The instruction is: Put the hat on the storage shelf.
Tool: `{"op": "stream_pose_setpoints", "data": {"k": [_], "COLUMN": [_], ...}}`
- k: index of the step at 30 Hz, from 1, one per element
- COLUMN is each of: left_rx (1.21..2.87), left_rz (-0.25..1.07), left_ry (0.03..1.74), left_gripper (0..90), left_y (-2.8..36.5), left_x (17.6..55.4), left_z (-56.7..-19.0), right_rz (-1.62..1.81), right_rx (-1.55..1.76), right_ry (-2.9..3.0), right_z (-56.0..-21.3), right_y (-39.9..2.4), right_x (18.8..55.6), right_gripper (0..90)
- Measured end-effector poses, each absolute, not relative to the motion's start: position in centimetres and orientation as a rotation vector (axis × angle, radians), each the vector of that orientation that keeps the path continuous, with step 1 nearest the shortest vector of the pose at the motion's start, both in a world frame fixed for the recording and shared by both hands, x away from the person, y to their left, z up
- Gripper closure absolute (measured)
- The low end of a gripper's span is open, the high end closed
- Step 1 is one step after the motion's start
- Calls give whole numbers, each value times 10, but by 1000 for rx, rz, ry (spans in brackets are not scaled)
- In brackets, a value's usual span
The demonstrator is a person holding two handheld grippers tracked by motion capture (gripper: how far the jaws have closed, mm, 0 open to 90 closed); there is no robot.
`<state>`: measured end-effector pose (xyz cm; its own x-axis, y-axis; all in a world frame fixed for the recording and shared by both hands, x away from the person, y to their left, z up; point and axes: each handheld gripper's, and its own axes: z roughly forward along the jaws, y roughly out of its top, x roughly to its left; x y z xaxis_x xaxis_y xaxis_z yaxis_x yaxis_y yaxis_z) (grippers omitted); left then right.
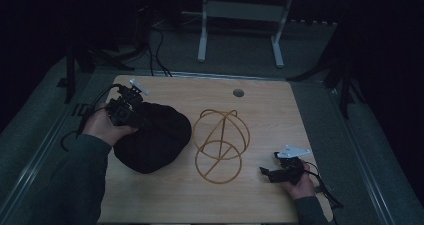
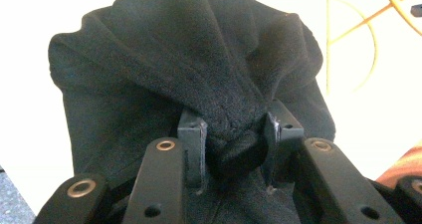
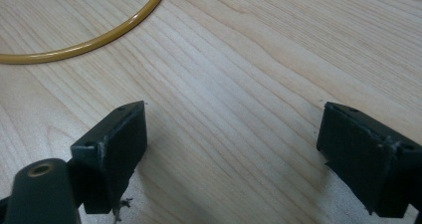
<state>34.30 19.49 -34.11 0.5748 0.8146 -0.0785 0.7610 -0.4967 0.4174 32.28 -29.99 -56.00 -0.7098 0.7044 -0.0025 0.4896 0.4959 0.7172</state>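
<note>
A: Left tool (image 2: 234,147) clamped on a bunched fold of the black fleece cloth (image 1: 152,137). Cloth lies heaped at the left of the worktop (image 1: 270,105), just beside the yellow wire frame (image 1: 220,145), possibly touching it; can't tell from the high view.

B: And the right tool (image 3: 231,144)?

A: Jaws wide apart, nothing between them, low over bare wood near the front right corner. A yellow hoop of the frame curves past its upper left.

B: Risks?

A: The pinch is small, one thick ridge of fabric. A quick lift could let the fleece slide out of the pads. Also, the hanging bulk may drag against the wire frame and shove or tip it, since it looks light. The left tool's cable (image 1: 95,102) trails off the left edge and might snag.

B: Surroundings?

A: Pale wood-grain worktop with a round grommet hole (image 1: 238,92) near the far edge. Room dim; grey carpet, white legs of a desk (image 1: 240,30) beyond, dark stands at both sides.
</note>
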Motion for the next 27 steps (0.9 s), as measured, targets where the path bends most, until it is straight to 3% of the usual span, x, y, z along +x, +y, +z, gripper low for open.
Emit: {"op": "stream_pose_setpoints", "data": {"k": [27], "left_rx": [2416], "left_rz": [176], "left_ry": [1234], "left_gripper": [673], "left_y": [193], "left_x": [354], "left_z": [-307], "right_rz": [1033], "right_rx": [1004], "right_ry": [2449], "right_z": [-560], "right_y": [-300], "right_x": [323], "right_gripper": [120]}}
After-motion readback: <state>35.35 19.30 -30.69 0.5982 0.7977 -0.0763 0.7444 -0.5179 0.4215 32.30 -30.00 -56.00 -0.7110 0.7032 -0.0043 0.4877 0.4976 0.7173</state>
